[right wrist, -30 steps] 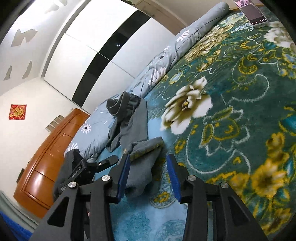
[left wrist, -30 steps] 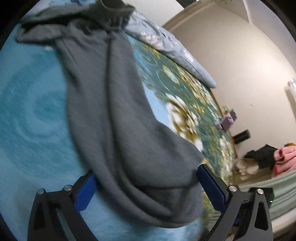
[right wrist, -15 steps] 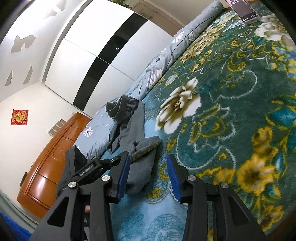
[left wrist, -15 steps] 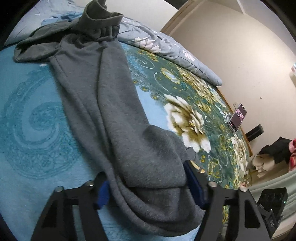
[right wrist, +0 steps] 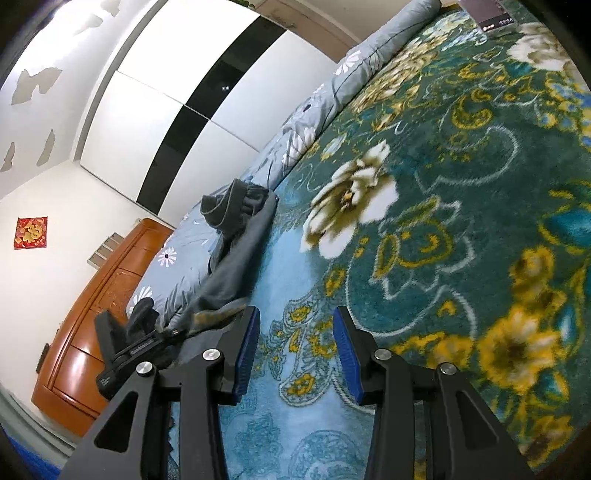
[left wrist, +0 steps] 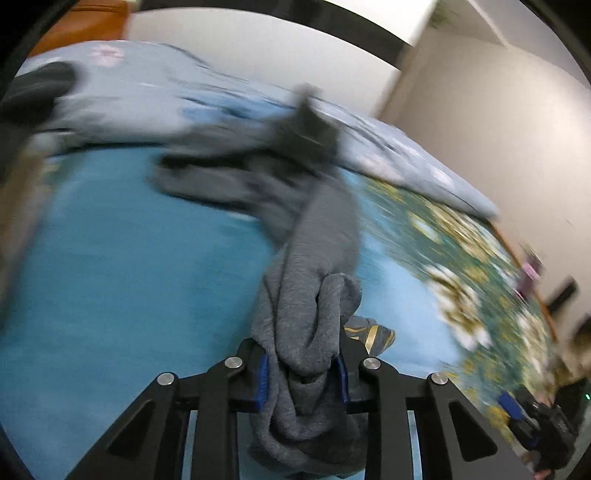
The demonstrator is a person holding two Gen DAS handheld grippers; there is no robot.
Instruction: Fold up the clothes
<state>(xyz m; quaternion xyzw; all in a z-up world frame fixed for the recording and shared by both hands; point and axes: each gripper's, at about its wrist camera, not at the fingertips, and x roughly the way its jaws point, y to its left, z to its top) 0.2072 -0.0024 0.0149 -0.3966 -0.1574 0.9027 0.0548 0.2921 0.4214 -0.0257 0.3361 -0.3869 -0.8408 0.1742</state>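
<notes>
A grey sweater-like garment (left wrist: 314, 240) lies stretched over a blue and green floral blanket (left wrist: 129, 277). My left gripper (left wrist: 301, 373) is shut on its bunched near end and holds it lifted off the blanket. The garment's far end (left wrist: 306, 125) rests against the grey-blue quilt. In the right wrist view the garment (right wrist: 236, 254) runs along the blanket's left side. My right gripper (right wrist: 295, 354) is open and empty above the blanket, right of the garment. The left gripper's body (right wrist: 136, 347) shows at the lower left there.
A rolled grey-blue floral quilt (right wrist: 325, 96) lies along the far edge of the bed. A phone (right wrist: 495, 14) lies on the blanket at top right. An orange wooden headboard (right wrist: 92, 314) and a white and black wardrobe (right wrist: 184, 92) stand behind.
My left gripper has closed on the garment's near end and pulled it up and back, stretching the cloth. My right gripper stays open and has shifted slightly.
</notes>
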